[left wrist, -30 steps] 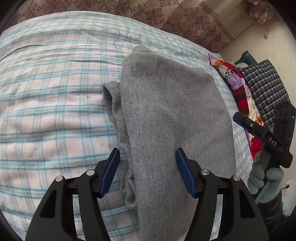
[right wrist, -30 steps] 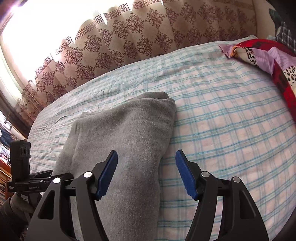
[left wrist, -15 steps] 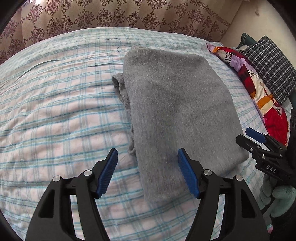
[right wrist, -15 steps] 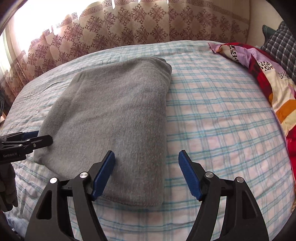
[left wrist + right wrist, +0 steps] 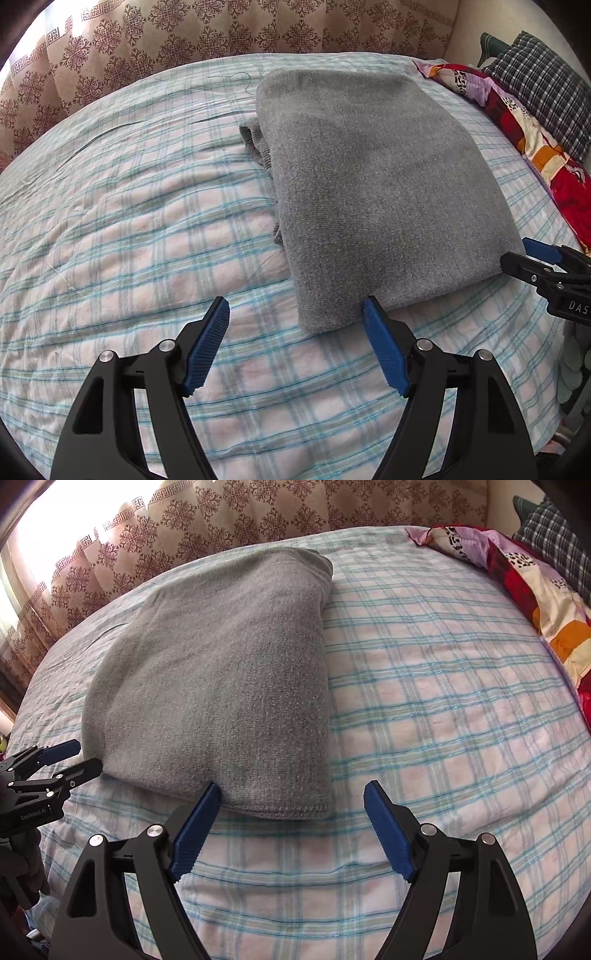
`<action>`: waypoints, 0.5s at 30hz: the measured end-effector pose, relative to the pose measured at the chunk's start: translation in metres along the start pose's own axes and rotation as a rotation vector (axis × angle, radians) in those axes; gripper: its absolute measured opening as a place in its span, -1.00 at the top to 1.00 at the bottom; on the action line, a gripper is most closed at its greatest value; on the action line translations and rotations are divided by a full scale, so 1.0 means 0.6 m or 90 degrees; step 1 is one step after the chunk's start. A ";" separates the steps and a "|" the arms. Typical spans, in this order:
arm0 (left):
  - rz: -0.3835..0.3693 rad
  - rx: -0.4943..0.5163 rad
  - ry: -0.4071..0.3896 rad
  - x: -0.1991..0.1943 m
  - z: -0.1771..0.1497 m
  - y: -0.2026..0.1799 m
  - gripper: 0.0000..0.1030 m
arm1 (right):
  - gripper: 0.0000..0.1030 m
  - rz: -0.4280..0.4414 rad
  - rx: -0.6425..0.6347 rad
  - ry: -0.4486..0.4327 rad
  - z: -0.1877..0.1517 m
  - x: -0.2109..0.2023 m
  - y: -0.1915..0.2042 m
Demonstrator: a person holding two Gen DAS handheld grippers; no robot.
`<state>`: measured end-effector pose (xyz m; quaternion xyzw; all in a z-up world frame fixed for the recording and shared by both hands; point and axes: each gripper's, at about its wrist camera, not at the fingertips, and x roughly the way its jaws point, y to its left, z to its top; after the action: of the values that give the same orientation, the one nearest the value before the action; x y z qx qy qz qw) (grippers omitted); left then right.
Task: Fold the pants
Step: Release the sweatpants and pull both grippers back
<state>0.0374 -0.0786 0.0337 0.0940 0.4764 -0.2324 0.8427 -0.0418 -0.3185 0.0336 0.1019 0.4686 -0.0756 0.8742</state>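
Now my folded grey pants (image 5: 373, 192) lie flat on the bed (image 5: 129, 229), long axis running away toward the curtain (image 5: 229, 29). Both my left gripper (image 5: 295, 343) and right gripper (image 5: 291, 825) grasp nothing, fingers opening just short of the near hem.

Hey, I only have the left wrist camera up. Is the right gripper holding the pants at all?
Observer: No. The right gripper has its fingers opening. The near corner of the grey pants shows in the gap, but nothing presses on it.
Operator: What does that corner's edge look like?
Observer: A stitched hem runs along it, lying flat on the plaid sheet.
Operator: And the pants' right side?
Observer: One smooth fold, no loose layers sticking out.
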 end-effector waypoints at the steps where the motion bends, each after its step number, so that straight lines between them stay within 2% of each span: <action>1: 0.005 0.002 -0.007 -0.010 -0.001 -0.003 -0.48 | -0.55 -0.001 0.000 -0.009 0.001 -0.009 0.002; 4: 0.020 0.017 -0.023 -0.037 -0.005 -0.017 -0.64 | -0.61 -0.001 0.000 -0.027 0.002 -0.039 0.011; 6: 0.031 0.019 -0.031 -0.052 -0.009 -0.027 -0.84 | -0.69 -0.001 0.007 -0.037 -0.003 -0.058 0.015; 11: 0.057 0.025 -0.040 -0.075 -0.013 -0.063 -0.92 | -0.75 0.000 0.019 -0.069 -0.024 -0.101 0.027; 15: 0.096 0.023 -0.057 -0.094 -0.011 -0.079 -0.93 | -0.77 -0.052 -0.017 -0.131 -0.035 -0.121 0.045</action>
<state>-0.0151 -0.1005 0.0813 0.1343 0.4255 -0.1807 0.8765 -0.0923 -0.2847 0.0857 0.0623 0.3812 -0.1151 0.9152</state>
